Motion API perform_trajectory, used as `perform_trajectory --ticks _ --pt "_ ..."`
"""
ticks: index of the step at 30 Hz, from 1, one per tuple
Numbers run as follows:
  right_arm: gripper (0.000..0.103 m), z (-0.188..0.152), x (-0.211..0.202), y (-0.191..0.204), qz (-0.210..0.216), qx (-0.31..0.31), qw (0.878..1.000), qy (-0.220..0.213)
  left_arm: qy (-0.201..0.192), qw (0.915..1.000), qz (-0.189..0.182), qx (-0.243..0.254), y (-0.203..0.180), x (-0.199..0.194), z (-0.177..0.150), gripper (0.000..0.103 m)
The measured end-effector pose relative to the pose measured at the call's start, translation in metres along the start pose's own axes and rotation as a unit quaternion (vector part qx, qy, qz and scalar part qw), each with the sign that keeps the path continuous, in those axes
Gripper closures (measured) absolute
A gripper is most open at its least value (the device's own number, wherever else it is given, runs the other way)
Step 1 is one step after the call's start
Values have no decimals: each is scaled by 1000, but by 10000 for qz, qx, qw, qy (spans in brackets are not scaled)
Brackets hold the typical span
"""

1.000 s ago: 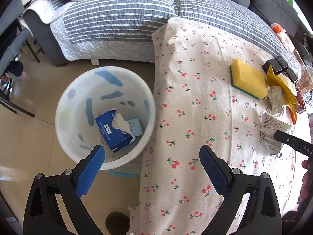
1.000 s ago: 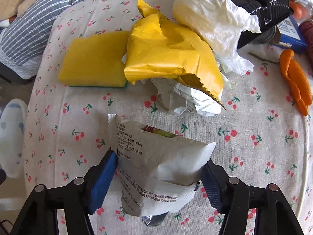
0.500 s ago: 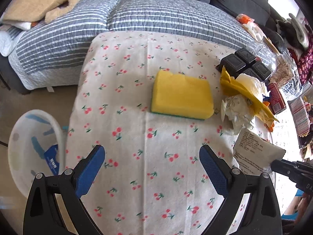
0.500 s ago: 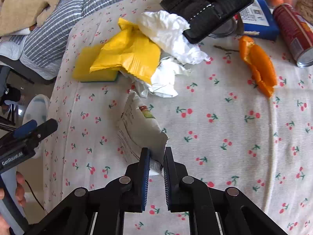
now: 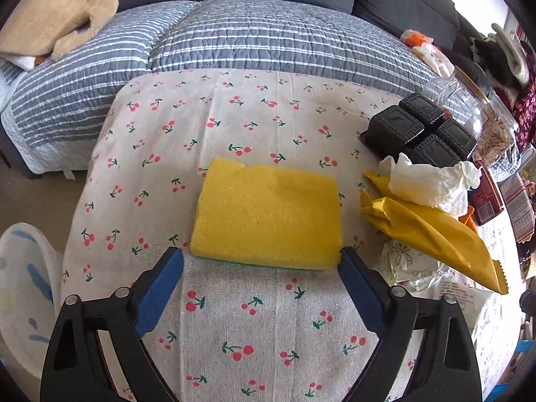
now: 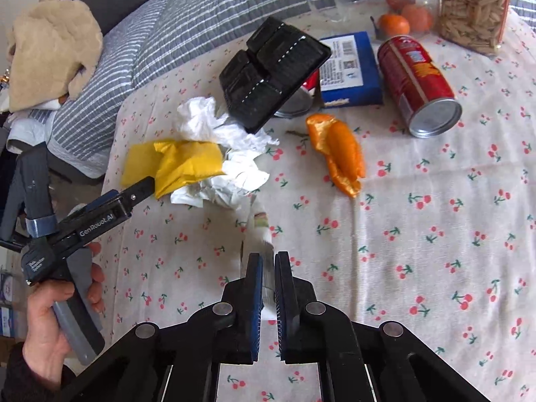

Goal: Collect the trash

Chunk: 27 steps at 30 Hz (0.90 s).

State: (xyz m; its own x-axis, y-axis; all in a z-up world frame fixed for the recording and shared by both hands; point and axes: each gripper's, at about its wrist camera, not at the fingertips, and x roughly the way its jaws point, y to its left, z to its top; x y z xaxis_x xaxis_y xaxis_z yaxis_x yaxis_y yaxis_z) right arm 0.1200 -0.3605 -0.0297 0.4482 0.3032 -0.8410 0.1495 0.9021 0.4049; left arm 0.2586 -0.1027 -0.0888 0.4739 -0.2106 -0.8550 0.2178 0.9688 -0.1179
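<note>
My right gripper (image 6: 268, 258) is shut on a white printed snack packet (image 6: 259, 231), which stands edge-on above the cherry-print tablecloth (image 6: 435, 234). Beyond it lies a trash pile: a yellow wrapper (image 6: 187, 164), crumpled white paper (image 6: 231, 181), a white tissue (image 6: 201, 117) and an orange peel (image 6: 341, 154). My left gripper (image 5: 260, 254) is closing. Its fingertips flank the near corners of a yellow sponge (image 5: 268, 214), and the pads show no press on it. The yellow wrapper (image 5: 425, 231) and tissue (image 5: 432, 184) lie to its right.
A white bin (image 5: 23, 284) stands on the floor left of the table. A black plastic tray (image 6: 271, 77), blue box (image 6: 348, 70), red can (image 6: 418, 83), seed jar (image 6: 472, 6) and oranges (image 6: 395, 23) crowd the far right. A quilt-covered sofa (image 5: 234, 40) lies behind. A hand (image 6: 50, 311) holds the left gripper.
The left gripper swung from over the bin to the sponge, and its jaws narrowed a little. The right gripper shut on the packet and raised it off the cloth.
</note>
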Motion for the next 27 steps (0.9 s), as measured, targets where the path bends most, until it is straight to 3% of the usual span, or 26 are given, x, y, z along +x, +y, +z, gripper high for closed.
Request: perform_trajectory --ticks 4,7,9,10,11,12,15,18,19,20,22,25,27 --pt "97 2 -4 -14 -15 80 10000 24 -178 9998 -110 36 0 -5 0 28" --pt "86 -2 3 -20 30 217 9995 214 -144 9997 -171 25 2 -11 -1 33" --pt "31 -5 12 -19 -141 139 9993 314 -100 9997 -244 -17 4 -16 -3 39" --pt "22 -6 16 -16 -264 4 9992 315 -40 9995 -301 -13 6 -17 -4 83" --pt "19 -6 21 -12 -371 -187 9985 348 107 9994 -339 -16 7 -17 -5 99" --pt "19 -6 28 -6 -481 -412 9971 418 167 9992 -347 -60 10 -18 -7 99" --pt "18 -5 45 11 -756 -1176 9888 520 243 9991 -334 -30 16 -20 -12 99" --pt "15 -8 62 29 -1066 -2081 9704 601 212 9993 -302 -9 22 -24 -13 81" --pt "14 -10 67 33 -1143 -2289 9646 645 207 9995 -238 -5 24 -25 -13 60" --pt "14 -11 73 35 -1194 -2426 9601 711 197 9996 -199 -3 25 -26 -12 32" --pt "14 -15 84 37 -1237 -2581 9541 885 56 9999 -130 3 27 -29 -12 14" --pt "14 -18 96 37 -1539 -2763 9443 910 48 10000 -31 -2 28 -26 -6 14" --pt "18 -16 98 34 -1643 -2775 9431 815 82 9995 -180 -254 33 -22 -2 14"
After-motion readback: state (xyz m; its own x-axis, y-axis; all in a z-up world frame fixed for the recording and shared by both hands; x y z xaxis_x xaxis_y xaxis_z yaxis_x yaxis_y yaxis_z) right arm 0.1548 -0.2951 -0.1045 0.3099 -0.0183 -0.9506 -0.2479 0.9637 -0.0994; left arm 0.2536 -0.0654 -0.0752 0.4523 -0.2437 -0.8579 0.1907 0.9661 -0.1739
